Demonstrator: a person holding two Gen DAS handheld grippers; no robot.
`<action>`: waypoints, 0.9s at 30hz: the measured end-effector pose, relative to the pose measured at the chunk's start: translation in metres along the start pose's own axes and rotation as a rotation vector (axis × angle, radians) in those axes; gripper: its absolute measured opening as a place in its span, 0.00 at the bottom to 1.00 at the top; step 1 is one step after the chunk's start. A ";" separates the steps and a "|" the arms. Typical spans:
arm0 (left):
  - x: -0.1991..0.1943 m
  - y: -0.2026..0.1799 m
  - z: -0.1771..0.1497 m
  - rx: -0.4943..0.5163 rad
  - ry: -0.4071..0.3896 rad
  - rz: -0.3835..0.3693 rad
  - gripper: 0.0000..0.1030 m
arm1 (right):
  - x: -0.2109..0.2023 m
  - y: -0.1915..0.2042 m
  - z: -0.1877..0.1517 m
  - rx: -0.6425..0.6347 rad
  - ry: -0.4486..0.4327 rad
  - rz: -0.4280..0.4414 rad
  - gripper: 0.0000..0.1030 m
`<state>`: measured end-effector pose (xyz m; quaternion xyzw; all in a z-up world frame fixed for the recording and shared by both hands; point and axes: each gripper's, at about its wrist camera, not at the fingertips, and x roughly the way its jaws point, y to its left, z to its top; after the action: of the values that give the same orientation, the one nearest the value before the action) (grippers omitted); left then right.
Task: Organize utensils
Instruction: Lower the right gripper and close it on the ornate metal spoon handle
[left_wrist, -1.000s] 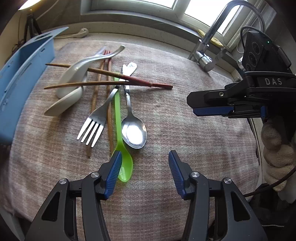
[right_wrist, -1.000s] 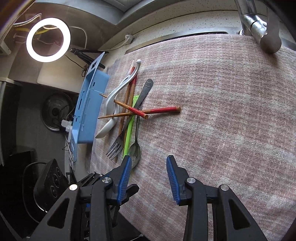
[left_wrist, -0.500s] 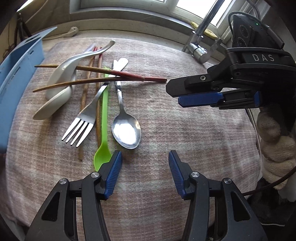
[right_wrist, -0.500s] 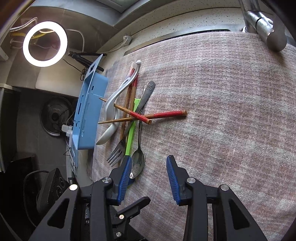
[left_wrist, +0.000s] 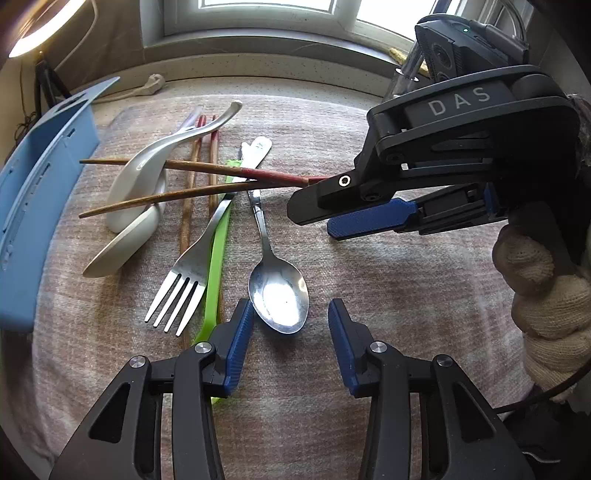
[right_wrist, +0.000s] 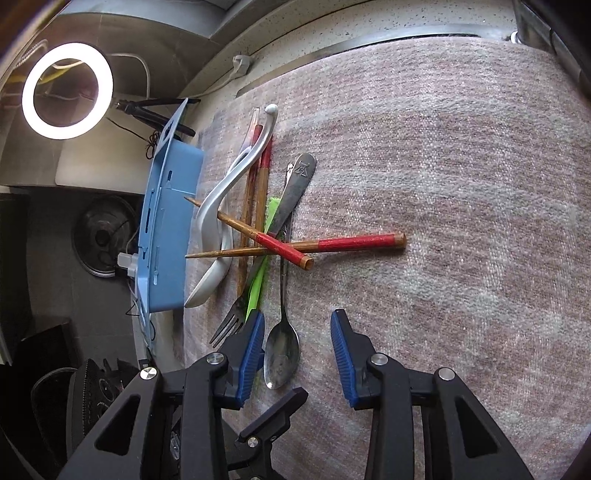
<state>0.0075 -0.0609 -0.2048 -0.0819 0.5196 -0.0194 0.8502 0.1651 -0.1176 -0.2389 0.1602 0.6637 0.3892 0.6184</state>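
Both hand-held grippers had closed in on the utensil pile since a second earlier. Left hand-held gripper (left_wrist: 291, 325), jaws closing but empty, framed the steel spoon (left_wrist: 279, 295) at lower centre; right hand-held gripper (right_wrist: 297, 341), open, aimed at the crossed chopsticks (right_wrist: 295, 247), probably clearing them first. Blue organizer (left_wrist: 33, 206) was cut off at left.

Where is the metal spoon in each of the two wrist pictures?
Left wrist: the metal spoon lies low in the middle, bowl nearest the camera.
Right wrist: the metal spoon lies low, left of the middle, bowl nearest the camera.
Shared landmark: the green spoon lies just left of it in both.
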 end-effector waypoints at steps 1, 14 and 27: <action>0.001 0.001 -0.001 0.002 0.005 0.001 0.39 | 0.000 0.000 0.000 0.001 0.002 0.000 0.33; 0.020 0.005 0.022 0.005 0.004 0.032 0.33 | 0.005 0.005 0.005 -0.001 0.017 -0.004 0.31; 0.002 0.009 -0.005 -0.018 -0.023 -0.051 0.33 | 0.026 0.011 0.004 -0.021 0.080 -0.019 0.23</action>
<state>0.0040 -0.0524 -0.2104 -0.1027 0.5076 -0.0355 0.8547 0.1614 -0.0907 -0.2486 0.1316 0.6853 0.3966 0.5965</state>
